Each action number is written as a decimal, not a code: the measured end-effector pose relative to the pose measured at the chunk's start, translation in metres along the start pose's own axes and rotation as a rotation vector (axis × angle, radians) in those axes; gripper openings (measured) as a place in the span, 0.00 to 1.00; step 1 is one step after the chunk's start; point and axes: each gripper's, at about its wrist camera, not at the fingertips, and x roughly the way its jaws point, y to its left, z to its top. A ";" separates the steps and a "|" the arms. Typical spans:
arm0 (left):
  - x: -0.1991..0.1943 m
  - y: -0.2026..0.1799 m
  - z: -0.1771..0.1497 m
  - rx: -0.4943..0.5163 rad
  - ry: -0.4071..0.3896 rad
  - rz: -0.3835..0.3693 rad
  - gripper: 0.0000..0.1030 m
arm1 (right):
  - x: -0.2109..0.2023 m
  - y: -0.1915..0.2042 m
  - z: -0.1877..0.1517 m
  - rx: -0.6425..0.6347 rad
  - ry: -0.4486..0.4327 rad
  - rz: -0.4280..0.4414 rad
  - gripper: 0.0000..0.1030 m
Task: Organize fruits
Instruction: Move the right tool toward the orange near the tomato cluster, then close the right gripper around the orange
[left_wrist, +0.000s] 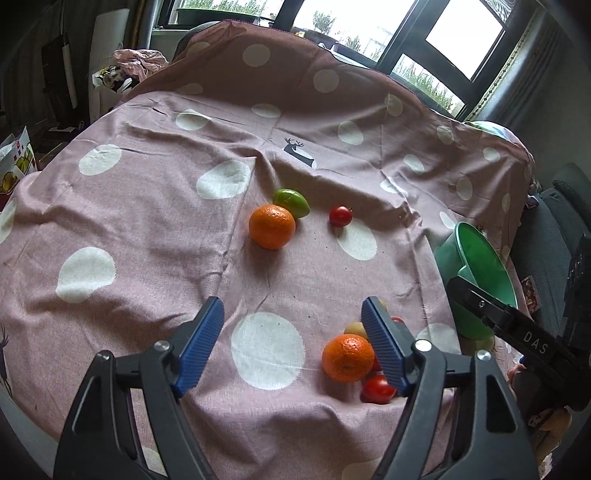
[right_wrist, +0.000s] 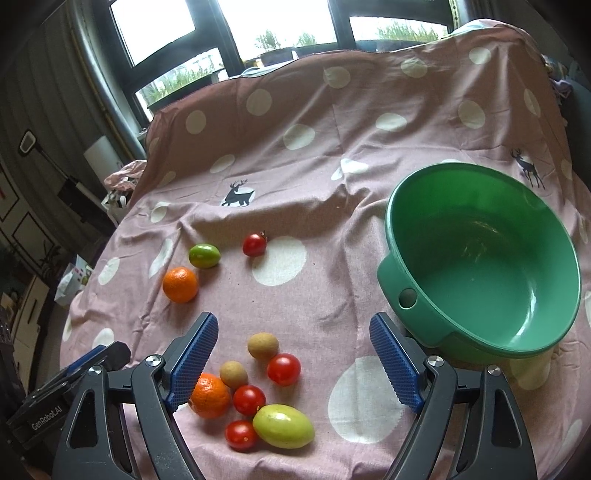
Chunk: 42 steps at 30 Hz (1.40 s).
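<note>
Fruit lies on a pink dotted cloth (right_wrist: 314, 155). Far group: an orange (right_wrist: 180, 284), a green fruit (right_wrist: 204, 255) and a red tomato (right_wrist: 254, 244). Near cluster: an orange (right_wrist: 211, 396), two brown fruits (right_wrist: 262, 345), three tomatoes (right_wrist: 283, 369) and a pale green fruit (right_wrist: 283, 426). An empty green bowl (right_wrist: 480, 258) stands at the right. My right gripper (right_wrist: 293, 360) is open above the near cluster. My left gripper (left_wrist: 293, 347) is open and empty; the near orange (left_wrist: 348, 357) sits by its right finger. The far orange (left_wrist: 272, 226) lies ahead.
The cloth drapes over a raised back edge under windows. In the left wrist view the bowl (left_wrist: 476, 266) sits at the table's right edge, with the right gripper's black body (left_wrist: 517, 328) in front of it. Clutter and bags stand on the floor at left.
</note>
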 end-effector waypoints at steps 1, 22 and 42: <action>0.000 0.000 0.000 0.001 0.001 -0.002 0.73 | 0.000 0.000 0.000 0.000 0.001 0.001 0.83; 0.001 -0.002 -0.002 0.007 0.013 -0.017 0.73 | 0.005 -0.002 -0.001 0.012 0.036 0.003 0.83; 0.002 -0.009 -0.004 0.039 0.043 -0.046 0.68 | 0.001 -0.002 -0.001 0.013 0.029 0.017 0.76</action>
